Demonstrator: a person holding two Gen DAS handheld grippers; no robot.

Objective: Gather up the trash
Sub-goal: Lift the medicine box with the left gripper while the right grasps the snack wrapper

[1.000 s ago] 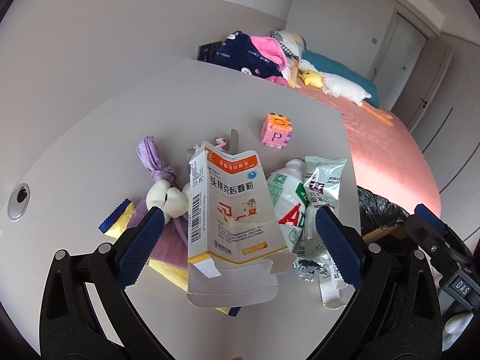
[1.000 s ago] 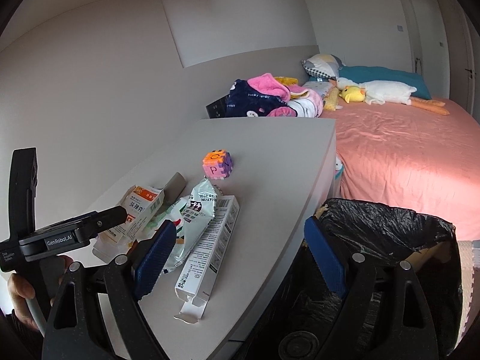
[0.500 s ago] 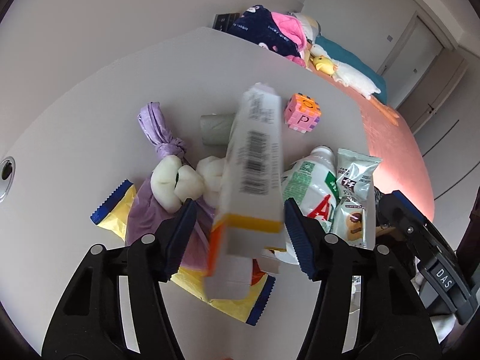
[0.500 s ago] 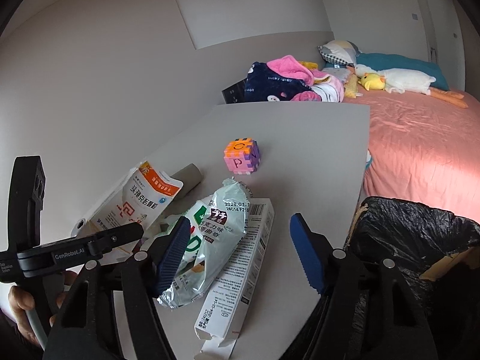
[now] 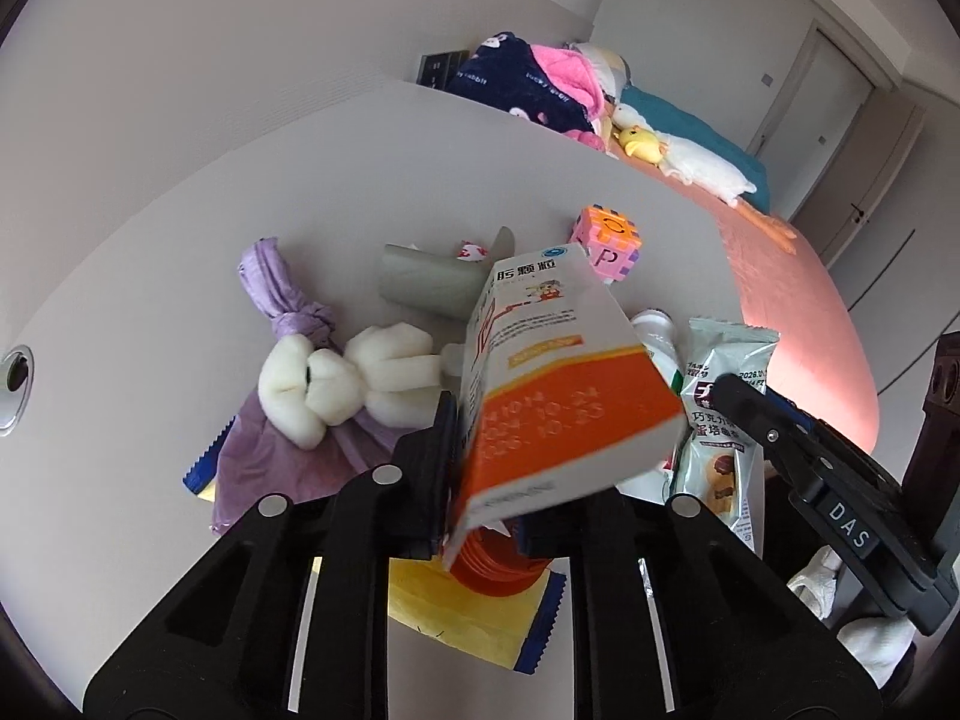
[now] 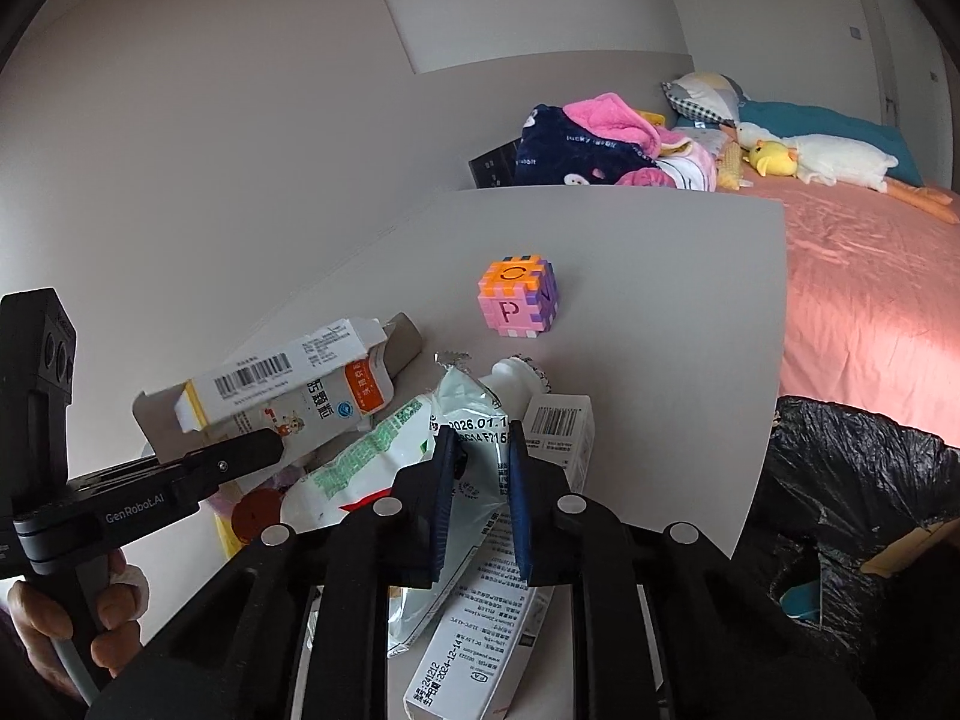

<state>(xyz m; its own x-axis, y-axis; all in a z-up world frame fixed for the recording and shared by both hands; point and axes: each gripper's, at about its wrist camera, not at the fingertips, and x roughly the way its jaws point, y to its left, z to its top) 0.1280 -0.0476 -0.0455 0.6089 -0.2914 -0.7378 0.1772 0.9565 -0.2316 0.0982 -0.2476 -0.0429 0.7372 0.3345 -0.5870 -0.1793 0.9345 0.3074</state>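
While the left wrist view looks down over the grey tabletop [image 5: 180,276], the left gripper [image 5: 480,480] is closing its jaws on the white-and-orange cardboard medicine box [image 5: 558,396], and the pads are pressing its flanks, so the box tilts up off the clutter. Underneath lies a yellow wrapper with a blue serrated edge [image 5: 474,618], and beside it a white plush bunny [image 5: 342,384] on a purple cloth bag [image 5: 282,294], a grey cardboard tube [image 5: 420,285] and a pink-and-orange foam letter cube [image 5: 606,237]. None of that has gone anywhere yet!

Over to the right wrist view: the right gripper [image 6: 478,498] is clenched on the pale green foil snack packet [image 6: 474,450], pinching its upper part where it lies on the pile. A white plastic bottle with green print [image 6: 384,450] lies under the packet, and a long white carton with a barcode [image 6: 480,636] sits just beside it. The black bin bag [image 6: 858,510] gapes open off the table's right edge, close by.

So both grabs look made, but nothing is visibly binned from this pile; I'd judge the task as early, with the bottle, carton and wrapper left.
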